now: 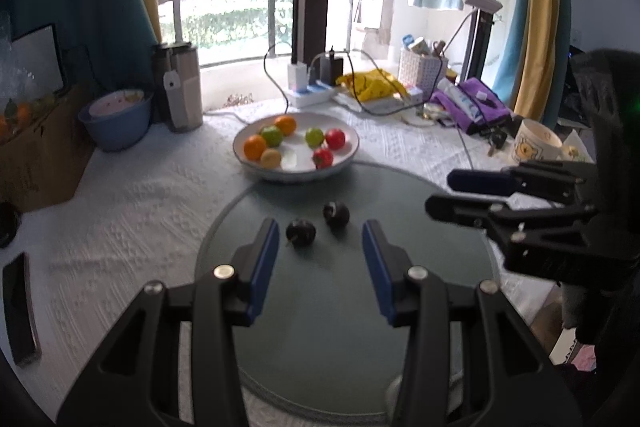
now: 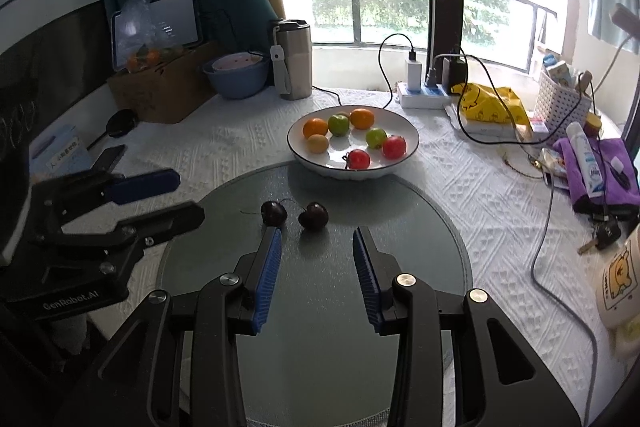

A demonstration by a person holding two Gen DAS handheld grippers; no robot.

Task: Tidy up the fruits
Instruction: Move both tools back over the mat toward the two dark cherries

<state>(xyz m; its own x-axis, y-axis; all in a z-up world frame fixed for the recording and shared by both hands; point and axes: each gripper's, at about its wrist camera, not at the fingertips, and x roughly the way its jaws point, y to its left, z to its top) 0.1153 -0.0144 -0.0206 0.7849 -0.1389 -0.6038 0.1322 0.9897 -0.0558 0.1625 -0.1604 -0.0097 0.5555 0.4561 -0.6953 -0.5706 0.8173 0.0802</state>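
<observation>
Two dark cherries lie on the round glass disc (image 1: 340, 307): the left cherry (image 1: 301, 233) (image 2: 274, 213) and the right cherry (image 1: 336, 214) (image 2: 313, 216). Behind them a white bowl (image 1: 248, 169) (image 2: 412, 151) holds oranges, green fruits, red fruits and a yellow one. My left gripper (image 1: 320, 251) is open and empty, just short of the cherries. My right gripper (image 2: 316, 247) is open and empty, just short of the cherries. Each gripper also shows from the side in the other's view: the right one (image 1: 440, 193) and the left one (image 2: 188, 197).
A white textured cloth (image 2: 500, 211) covers the table. A metal flask (image 2: 294, 61), blue bowl (image 2: 236, 75) and cardboard box (image 2: 160, 95) stand at the back left. A power strip (image 2: 424, 95) with cables, yellow bag (image 2: 492, 107), basket (image 2: 560, 103), purple cloth (image 2: 604, 167) and mug (image 1: 536, 143) crowd the right.
</observation>
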